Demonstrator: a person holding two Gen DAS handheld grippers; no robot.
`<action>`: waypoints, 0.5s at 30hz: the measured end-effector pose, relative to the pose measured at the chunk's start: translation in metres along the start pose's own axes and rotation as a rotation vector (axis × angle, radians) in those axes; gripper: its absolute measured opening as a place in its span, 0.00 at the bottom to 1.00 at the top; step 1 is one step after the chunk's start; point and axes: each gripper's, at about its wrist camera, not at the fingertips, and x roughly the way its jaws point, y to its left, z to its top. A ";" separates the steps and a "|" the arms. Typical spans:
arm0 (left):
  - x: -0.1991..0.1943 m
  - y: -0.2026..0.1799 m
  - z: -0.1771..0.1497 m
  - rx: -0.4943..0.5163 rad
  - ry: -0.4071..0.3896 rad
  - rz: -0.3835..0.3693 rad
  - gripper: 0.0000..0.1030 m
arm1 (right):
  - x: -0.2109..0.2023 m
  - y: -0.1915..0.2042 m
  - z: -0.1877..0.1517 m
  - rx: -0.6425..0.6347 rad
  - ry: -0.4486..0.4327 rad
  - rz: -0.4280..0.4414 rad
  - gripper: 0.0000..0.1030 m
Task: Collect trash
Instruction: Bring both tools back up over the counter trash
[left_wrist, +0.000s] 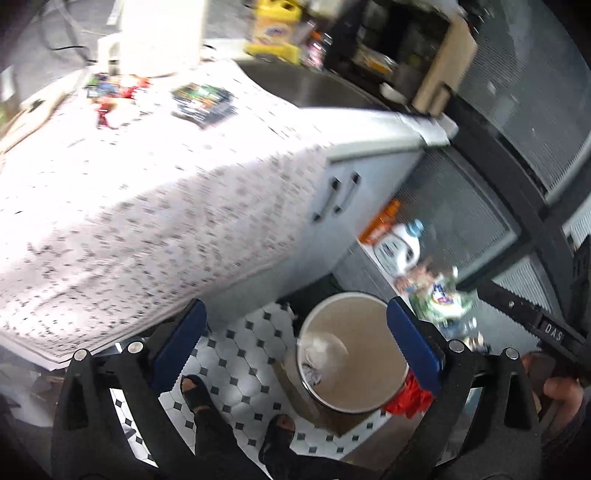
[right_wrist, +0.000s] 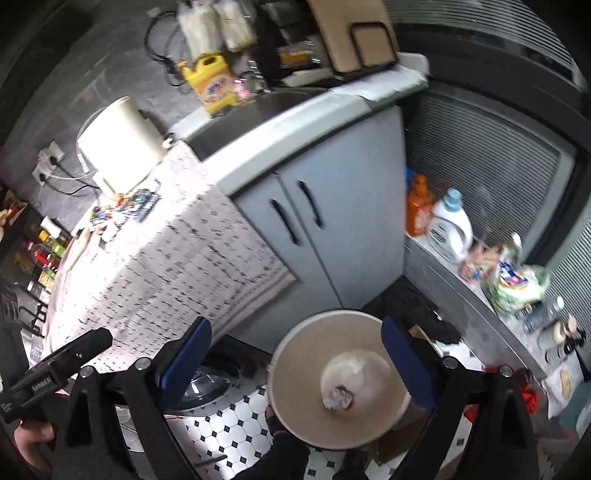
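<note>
beige bin (right_wrist: 314, 387) holds crumpled wrapper (right_wrist: 338, 398); both grippers' fingers spread, empty.

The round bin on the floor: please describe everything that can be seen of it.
The round bin is an open, lidless bucket with a beige inside and a thin pale rim, seen from above. It stands upright on the black-and-white tiled floor in front of the grey cabinet, seemingly on or against a brown cardboard piece. Inside lie a whitish translucent bag or wrapper and a crumpled wad. No fingers touch it.
</note>
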 end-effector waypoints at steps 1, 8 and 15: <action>-0.006 0.007 0.003 -0.016 -0.015 0.007 0.94 | 0.001 0.007 0.002 -0.012 -0.004 0.008 0.91; -0.037 0.047 0.015 -0.081 -0.088 0.050 0.94 | 0.010 0.067 0.022 -0.098 -0.022 0.063 0.92; -0.055 0.089 0.030 -0.137 -0.141 0.079 0.94 | 0.025 0.119 0.039 -0.133 -0.031 0.096 0.92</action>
